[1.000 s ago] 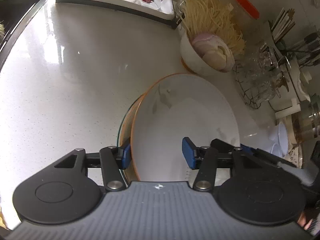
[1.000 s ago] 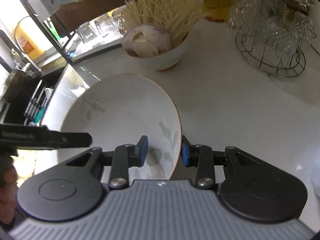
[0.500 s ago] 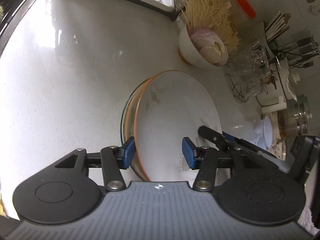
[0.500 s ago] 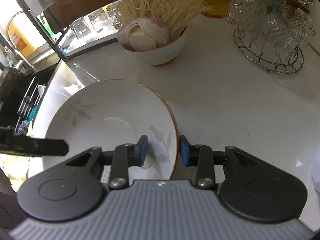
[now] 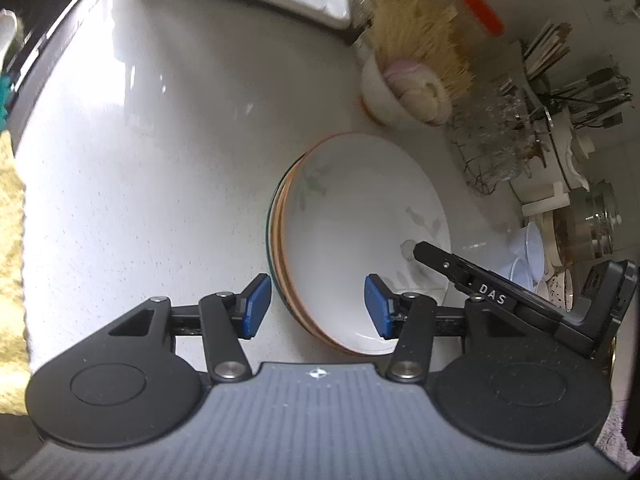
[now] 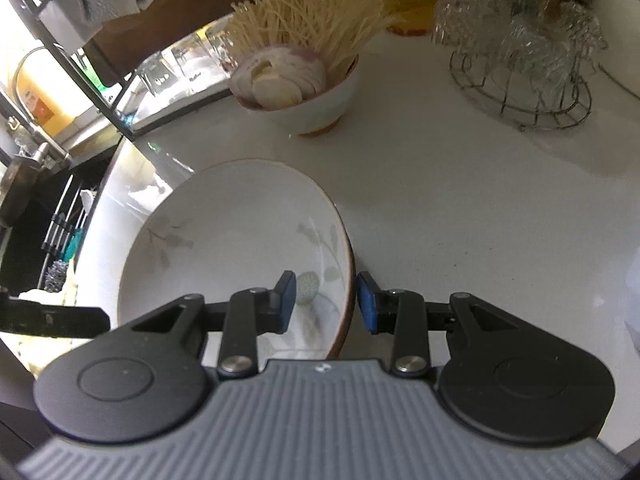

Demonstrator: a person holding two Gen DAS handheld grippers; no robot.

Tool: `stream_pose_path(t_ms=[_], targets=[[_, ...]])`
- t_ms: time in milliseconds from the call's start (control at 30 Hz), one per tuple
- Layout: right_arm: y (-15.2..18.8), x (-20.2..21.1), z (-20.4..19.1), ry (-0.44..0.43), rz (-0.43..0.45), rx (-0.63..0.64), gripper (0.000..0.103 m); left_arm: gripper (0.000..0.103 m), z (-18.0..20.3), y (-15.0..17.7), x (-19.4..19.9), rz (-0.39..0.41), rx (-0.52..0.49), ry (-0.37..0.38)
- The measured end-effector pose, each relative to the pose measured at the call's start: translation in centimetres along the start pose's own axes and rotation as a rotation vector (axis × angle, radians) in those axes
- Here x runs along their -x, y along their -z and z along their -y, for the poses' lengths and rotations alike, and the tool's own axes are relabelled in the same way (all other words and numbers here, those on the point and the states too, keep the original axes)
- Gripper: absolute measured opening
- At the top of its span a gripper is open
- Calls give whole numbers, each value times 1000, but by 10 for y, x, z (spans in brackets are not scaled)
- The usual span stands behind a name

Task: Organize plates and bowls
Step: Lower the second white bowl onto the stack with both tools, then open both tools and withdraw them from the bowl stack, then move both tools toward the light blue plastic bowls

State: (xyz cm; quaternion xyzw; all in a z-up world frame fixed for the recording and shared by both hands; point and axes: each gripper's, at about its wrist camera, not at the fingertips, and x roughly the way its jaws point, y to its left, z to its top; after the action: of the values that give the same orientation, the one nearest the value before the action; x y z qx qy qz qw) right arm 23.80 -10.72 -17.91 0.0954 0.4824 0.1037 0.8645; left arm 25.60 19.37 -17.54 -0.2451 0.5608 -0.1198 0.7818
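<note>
White speckled countertop (image 5: 152, 168) is filling both views, and the stack of leaf-patterned plates (image 5: 360, 232) is sitting on it near the middle — orange-rimmed plates nested together, with a darker rim peeking out at the stack's left edge. You are holding the left gripper (image 5: 316, 308) with its blue pads spread wide, straddling the near edge of the stack without touching it. You are holding the right gripper (image 6: 326, 300) over the plate's (image 6: 240, 248) right rim, one pad inside and one outside, both parted and clear of the rim. Behind the stack, a white bowl (image 6: 316, 100) is holding sliced onion and a sheaf of pale noodles, and a wire basket of glassware (image 6: 520, 56) is standing off to its right.
</note>
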Motion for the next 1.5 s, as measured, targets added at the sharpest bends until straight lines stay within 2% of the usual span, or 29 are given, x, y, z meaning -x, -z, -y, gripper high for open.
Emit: stream_pose_path(t_ms=[433, 567, 733, 900, 1067, 1500], targets=[[-3, 102, -18, -87, 196, 18, 37, 58, 57, 22, 63, 202, -142, -64], [-3, 135, -24, -109, 259, 37, 37, 58, 74, 27, 79, 244, -175, -60], [2, 160, -33, -112, 295, 62, 37, 58, 91, 33, 96, 289, -206, -44], [9, 175, -41, -79, 315, 82, 37, 58, 100, 39, 99, 284, -246, -19], [10, 182, -46, -35, 344, 37, 37, 58, 100, 33, 99, 260, -293, 10], [15, 174, -73, 97, 414, -104, 38, 58, 94, -16, 89, 185, -469, 43]])
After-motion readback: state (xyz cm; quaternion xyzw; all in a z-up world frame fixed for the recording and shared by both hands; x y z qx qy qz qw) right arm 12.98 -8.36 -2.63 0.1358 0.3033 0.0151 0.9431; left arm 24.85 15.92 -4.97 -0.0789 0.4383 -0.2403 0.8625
